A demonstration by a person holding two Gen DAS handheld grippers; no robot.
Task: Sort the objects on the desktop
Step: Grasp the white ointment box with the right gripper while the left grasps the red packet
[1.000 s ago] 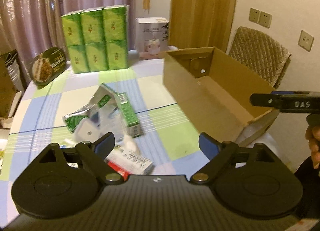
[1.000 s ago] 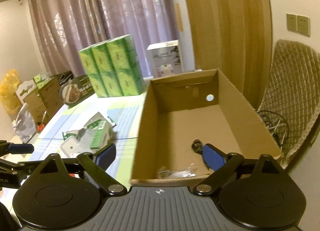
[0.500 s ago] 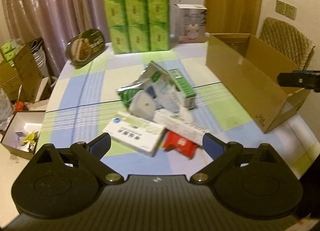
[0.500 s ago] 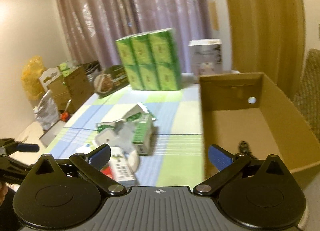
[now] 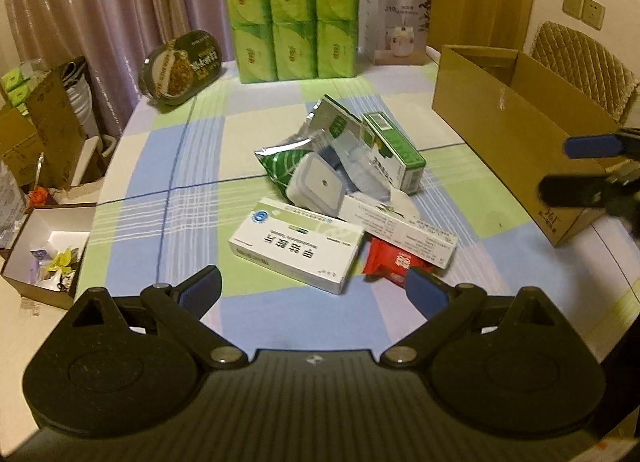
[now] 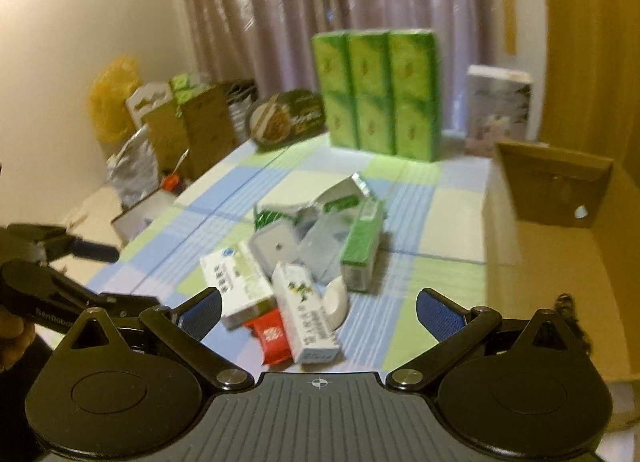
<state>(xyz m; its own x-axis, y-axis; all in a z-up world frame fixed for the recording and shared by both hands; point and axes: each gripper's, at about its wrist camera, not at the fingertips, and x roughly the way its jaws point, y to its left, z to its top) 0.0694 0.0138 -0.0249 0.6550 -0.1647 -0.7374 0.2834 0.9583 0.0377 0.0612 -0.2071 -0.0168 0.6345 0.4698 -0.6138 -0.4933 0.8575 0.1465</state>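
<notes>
Heap of small items just ahead of both pairs of jaws: white medicine box (image 5: 298,248), red packet (image 5: 394,262), green carton (image 5: 394,150), foil pouches. Cardboard box (image 5: 516,130) well right of it. Left gripper (image 5: 314,290) and right gripper (image 6: 318,312) spread wide, nothing between the pads.

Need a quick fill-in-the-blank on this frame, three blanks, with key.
1. The red packet lies partly under a long ____ box.
2. The stack of green packs stands ____ packs wide.
3. Both the left gripper and the right gripper are ____, nothing between their fingers.

Missing words: white; three; open
</notes>
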